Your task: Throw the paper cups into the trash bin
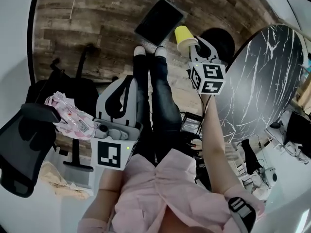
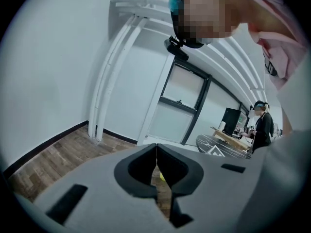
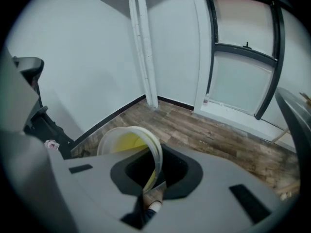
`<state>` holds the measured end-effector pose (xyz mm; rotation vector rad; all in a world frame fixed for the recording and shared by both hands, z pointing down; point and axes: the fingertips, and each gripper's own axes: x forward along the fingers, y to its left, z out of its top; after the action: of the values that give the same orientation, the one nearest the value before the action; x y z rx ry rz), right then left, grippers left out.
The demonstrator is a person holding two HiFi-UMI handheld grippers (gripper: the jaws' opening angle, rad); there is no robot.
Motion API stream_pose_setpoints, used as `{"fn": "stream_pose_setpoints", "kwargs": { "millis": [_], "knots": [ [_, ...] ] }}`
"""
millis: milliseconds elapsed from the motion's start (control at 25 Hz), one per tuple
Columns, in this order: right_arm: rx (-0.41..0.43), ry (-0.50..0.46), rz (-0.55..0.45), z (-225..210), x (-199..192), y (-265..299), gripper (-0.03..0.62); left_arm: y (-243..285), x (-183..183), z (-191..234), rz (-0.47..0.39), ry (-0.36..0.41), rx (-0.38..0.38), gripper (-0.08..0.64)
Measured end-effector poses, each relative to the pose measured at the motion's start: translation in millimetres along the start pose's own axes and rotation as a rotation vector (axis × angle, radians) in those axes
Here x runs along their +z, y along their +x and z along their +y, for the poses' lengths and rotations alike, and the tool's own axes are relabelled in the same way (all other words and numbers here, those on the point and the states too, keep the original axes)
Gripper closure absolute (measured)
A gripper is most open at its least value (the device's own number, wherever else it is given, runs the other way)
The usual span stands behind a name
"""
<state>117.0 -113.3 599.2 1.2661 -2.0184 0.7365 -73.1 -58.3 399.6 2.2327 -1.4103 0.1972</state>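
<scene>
- One yellow paper cup (image 1: 183,34), one dark square-mouthed trash bin (image 1: 159,21), two grippers and one black marble table (image 1: 267,81) show in the head view.
- The cup hangs just beside the trash bin, at its right corner and not over its mouth. The right gripper (image 1: 194,43) has it pinched by the rim.
- Only the right gripper view shows that grip. The right gripper's (image 3: 153,178) jaws are clamped on the cup's (image 3: 127,140) wall, with its open mouth tipped leftward. The trash bin is out of that view.
- The left gripper view shows the left gripper's (image 2: 156,148) jaws pressed together with nothing between them. It also shows a second person (image 2: 262,125) standing well beyond the table (image 2: 218,147).
- The right forearm (image 1: 214,135) reaches straight out toward the trash bin.
- The left gripper (image 1: 129,80) is held back near the body, well short of the trash bin, jaws pointing toward it.
</scene>
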Motion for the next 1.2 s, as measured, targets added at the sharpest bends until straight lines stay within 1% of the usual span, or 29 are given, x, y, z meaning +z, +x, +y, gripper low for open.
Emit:
{"fn": "stream_pose_setpoints", "kwargs": {
  "millis": [80,200,360,520,600,680,760,800,960,1040,1200],
  "knots": [
    [-0.007,0.006,0.003,2,0,12,0.552,0,1,4,-0.001,0.002,0.003,0.541],
    [-0.004,-0.024,0.029,11,-8,37,0.552,-6,-4,19,0.007,-0.006,0.034,0.541],
    [0.012,-0.056,0.095,22,-36,67,0.552,-17,-21,43,0.029,-0.036,0.098,0.541],
    [0.017,-0.048,0.151,28,-63,92,0.552,-26,-35,62,0.036,-0.064,0.163,0.541],
    [0.024,-0.069,0.150,31,-71,101,0.552,-30,-42,67,0.039,-0.079,0.185,0.541],
    [0.030,-0.125,0.128,34,-77,109,0.552,-31,-48,69,0.035,-0.087,0.194,0.541],
    [0.019,-0.166,0.114,34,-86,119,0.552,-28,-54,73,0.018,-0.089,0.198,0.541],
    [0.009,-0.171,0.115,31,-92,125,0.552,-26,-57,75,0.008,-0.089,0.199,0.541],
    [-0.008,-0.113,0.147,17,-120,154,0.552,-12,-72,82,-0.030,-0.048,0.191,0.541],
    [-0.016,-0.105,0.156,9,-134,170,0.552,-3,-82,88,-0.049,-0.029,0.193,0.541],
    [-0.037,-0.091,0.158,-5,-157,198,0.552,13,-107,99,-0.069,-0.015,0.196,0.541]
  ]
}}
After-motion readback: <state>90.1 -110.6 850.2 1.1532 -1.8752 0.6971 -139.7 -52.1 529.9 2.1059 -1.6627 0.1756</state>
